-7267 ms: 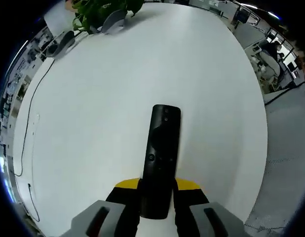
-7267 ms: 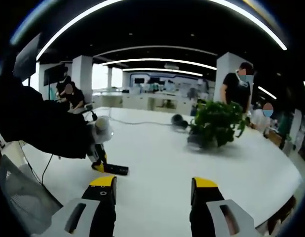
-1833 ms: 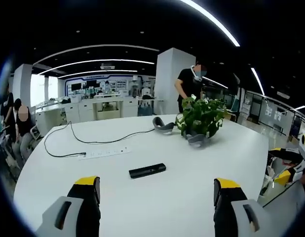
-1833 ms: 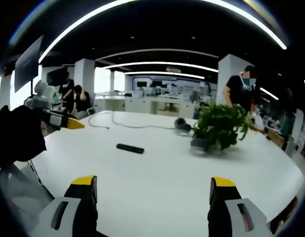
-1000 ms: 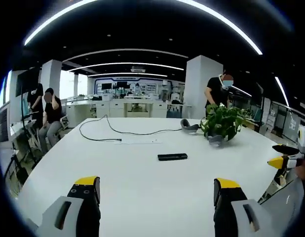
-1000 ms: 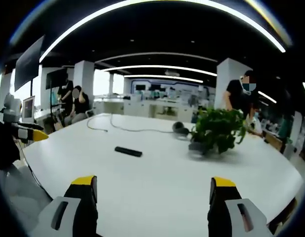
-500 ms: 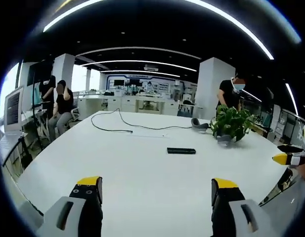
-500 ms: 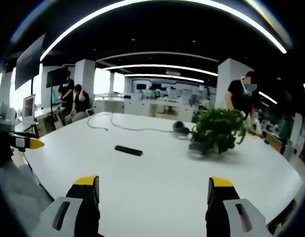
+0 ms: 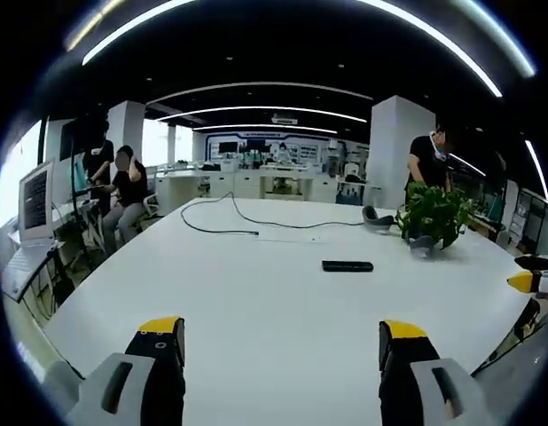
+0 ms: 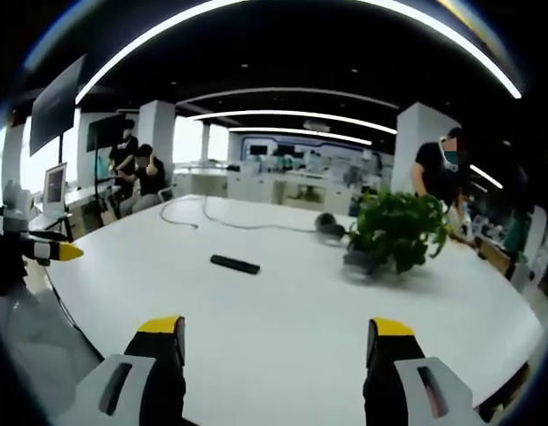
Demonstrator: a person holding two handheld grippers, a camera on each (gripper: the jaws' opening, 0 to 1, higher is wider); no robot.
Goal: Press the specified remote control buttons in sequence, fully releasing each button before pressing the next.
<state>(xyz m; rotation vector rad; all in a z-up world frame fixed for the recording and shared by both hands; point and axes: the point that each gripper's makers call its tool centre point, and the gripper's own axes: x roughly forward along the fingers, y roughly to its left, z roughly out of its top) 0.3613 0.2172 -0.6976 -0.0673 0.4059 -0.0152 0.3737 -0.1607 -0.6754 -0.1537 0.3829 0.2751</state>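
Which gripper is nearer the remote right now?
Neither clearly. The remote lies flat mid-table, well beyond the open left gripper; in the right gripper view it lies similarly far from the open right gripper.

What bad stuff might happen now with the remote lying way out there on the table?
The remote lies flat on the white table, away from both open claws, the left claw and right claw. Reaching back might nudge it instead of pressing. The potted plant and black cable nearby might get bumped.

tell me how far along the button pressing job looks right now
Looks finished or paused: the remote lies flat on the white table, untouched. In hand: nothing; the left claw and right claw are open, held well back. Whether presses remain, I cannot tell.
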